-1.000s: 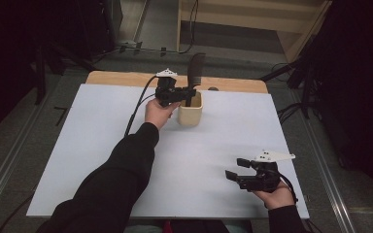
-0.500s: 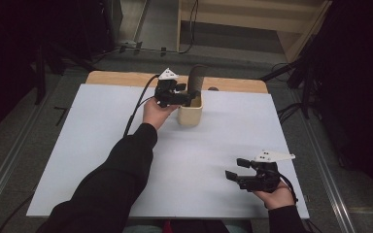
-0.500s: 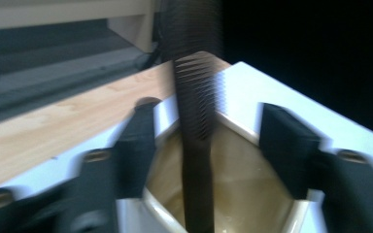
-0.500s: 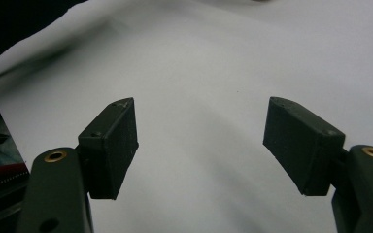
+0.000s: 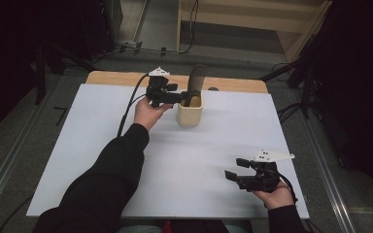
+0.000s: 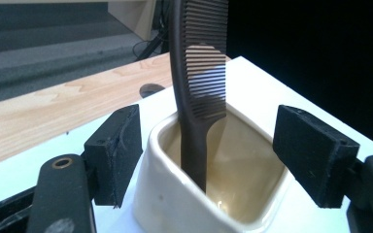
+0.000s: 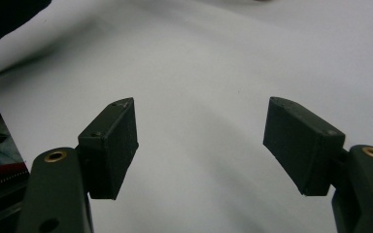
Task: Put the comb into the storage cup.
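The left gripper stands with its jaws wide, having just been opening, and grips nothing; its pads flank the cream holder without pressing the dark comb, which stands upright inside the holder between them. The right gripper rests well apart near the white table's front edge, jaws spread over bare surface

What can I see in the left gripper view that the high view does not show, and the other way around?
Left gripper view: the comb's fine teeth, its handle standing inside the cream cup, and the left gripper with jaws just opened, apart from the comb. High view: the right gripper, open over the white table. Both share comb, cup and left gripper.
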Demonstrator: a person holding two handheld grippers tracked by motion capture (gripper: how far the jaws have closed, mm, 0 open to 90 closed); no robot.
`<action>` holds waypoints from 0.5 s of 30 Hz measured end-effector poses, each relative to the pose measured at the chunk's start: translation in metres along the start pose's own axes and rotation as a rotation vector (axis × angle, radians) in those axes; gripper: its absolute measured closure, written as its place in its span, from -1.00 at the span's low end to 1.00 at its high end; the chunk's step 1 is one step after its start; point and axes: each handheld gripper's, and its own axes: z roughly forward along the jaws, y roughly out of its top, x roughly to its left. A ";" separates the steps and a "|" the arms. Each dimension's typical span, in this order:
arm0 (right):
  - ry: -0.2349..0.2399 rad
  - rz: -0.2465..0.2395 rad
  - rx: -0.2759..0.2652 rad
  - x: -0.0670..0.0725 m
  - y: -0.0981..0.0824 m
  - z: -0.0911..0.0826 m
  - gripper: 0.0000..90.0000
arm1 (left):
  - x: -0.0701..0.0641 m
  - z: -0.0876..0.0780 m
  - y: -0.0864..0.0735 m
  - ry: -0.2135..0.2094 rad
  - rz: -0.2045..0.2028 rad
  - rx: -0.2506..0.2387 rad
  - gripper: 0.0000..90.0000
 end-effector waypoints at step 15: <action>-0.005 0.002 -0.001 -0.001 0.000 0.000 -0.42 | 0.014 -0.017 -0.010 0.003 -0.056 0.031 -0.40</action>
